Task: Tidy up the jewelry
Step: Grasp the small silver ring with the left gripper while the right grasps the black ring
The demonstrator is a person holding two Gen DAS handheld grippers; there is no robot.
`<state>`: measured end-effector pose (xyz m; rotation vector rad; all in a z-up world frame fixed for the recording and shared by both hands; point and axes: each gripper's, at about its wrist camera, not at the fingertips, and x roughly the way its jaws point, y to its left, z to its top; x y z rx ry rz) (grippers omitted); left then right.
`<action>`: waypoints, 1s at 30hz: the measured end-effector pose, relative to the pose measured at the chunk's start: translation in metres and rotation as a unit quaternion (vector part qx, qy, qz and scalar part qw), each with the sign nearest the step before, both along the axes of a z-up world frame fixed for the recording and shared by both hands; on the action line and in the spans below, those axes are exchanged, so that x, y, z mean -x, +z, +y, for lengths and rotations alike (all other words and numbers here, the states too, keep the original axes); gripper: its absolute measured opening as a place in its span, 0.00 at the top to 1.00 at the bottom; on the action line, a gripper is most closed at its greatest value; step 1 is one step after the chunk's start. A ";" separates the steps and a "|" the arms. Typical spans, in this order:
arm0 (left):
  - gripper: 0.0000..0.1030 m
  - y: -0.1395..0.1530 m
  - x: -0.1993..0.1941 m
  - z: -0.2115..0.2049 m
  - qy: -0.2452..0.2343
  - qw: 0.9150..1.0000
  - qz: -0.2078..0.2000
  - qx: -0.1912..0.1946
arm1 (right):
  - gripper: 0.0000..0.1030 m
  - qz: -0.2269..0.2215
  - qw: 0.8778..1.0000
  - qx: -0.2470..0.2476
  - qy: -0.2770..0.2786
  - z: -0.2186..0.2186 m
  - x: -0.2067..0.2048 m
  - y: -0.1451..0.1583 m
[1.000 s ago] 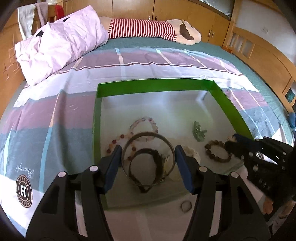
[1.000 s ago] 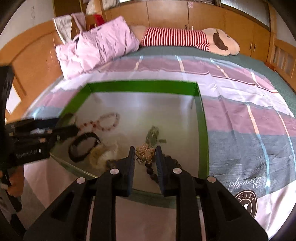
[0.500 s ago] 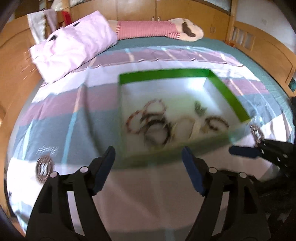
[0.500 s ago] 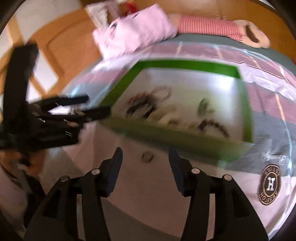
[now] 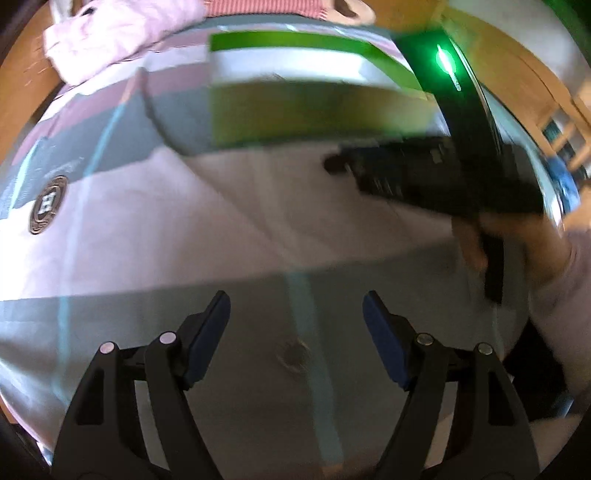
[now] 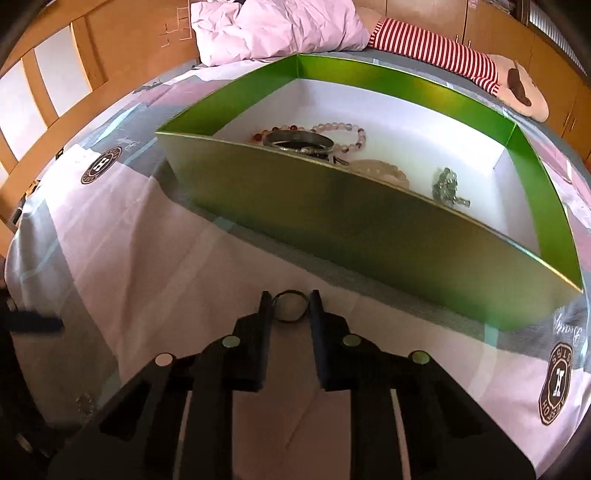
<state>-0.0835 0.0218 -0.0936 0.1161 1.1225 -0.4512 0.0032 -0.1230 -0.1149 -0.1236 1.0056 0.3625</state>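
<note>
A green box (image 6: pixel 369 221) with a white floor stands on the bed and holds a metal bangle (image 6: pixel 299 142), bead bracelets (image 6: pixel 343 129) and a green charm (image 6: pixel 447 188). My right gripper (image 6: pixel 290 306) is low on the sheet in front of the box, its fingers closed against a small dark ring (image 6: pixel 290 307) lying there. My left gripper (image 5: pixel 295 325) is open and empty, pulled back over the sheet. The left wrist view is blurred; the box (image 5: pixel 314 110) shows far ahead and the right gripper (image 5: pixel 424 177) at the right.
The striped bedsheet (image 6: pixel 147 258) covers the bed. A pink pillow (image 6: pixel 280 26) and a striped plush toy (image 6: pixel 443 55) lie behind the box. Wooden cabinets and a bed frame (image 6: pixel 48 92) surround the bed.
Both grippers left the box and drew back toward the bed's near edge. The left let go of the bangle and stays open. The right dropped to the sheet and closed around the small ring.
</note>
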 end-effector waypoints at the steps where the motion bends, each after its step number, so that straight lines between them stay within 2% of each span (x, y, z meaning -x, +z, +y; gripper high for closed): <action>1: 0.28 -0.005 0.005 -0.005 -0.010 1.000 0.003 -0.010 | 0.80 0.004 1.000 0.002 -0.002 -0.003 0.004 0.001; 3: 0.34 -0.011 0.010 -0.009 -0.019 1.000 0.008 -0.018 | 0.80 0.009 1.000 0.005 -0.002 -0.006 0.011 0.003; 5: 0.50 -0.018 0.010 -0.010 -0.021 0.999 0.017 -0.021 | 0.80 0.011 1.000 0.008 0.001 -0.009 0.020 0.007; 7: 0.58 -0.021 0.008 -0.005 -0.010 1.000 0.021 -0.021 | 0.80 0.009 1.000 0.005 0.004 -0.011 0.028 0.012; 10: 0.59 -0.020 0.004 0.007 0.005 0.999 0.034 0.008 | 0.80 0.009 1.000 0.005 0.004 -0.012 0.035 0.016; 13: 0.62 -0.022 0.008 0.010 0.008 0.999 0.031 0.004 | 0.80 0.014 1.000 0.007 0.002 -0.012 0.038 0.014; 16: 0.80 -0.023 0.016 0.014 0.013 1.000 0.011 -0.020 | 0.80 0.017 1.000 0.011 -0.002 -0.012 0.036 0.012; 23: 0.80 -0.019 0.021 0.015 0.016 0.999 -0.007 -0.029 | 0.80 0.004 1.000 0.001 -0.014 -0.018 0.034 0.022; 27: 0.80 -0.001 0.007 0.011 0.013 0.999 -0.027 -0.024 | 0.80 -0.006 0.999 -0.003 -0.032 -0.028 0.029 0.030; 30: 0.80 0.016 -0.009 -0.006 -0.011 0.998 -0.058 -0.025 | 0.80 -0.003 0.999 0.002 -0.052 -0.039 0.024 0.027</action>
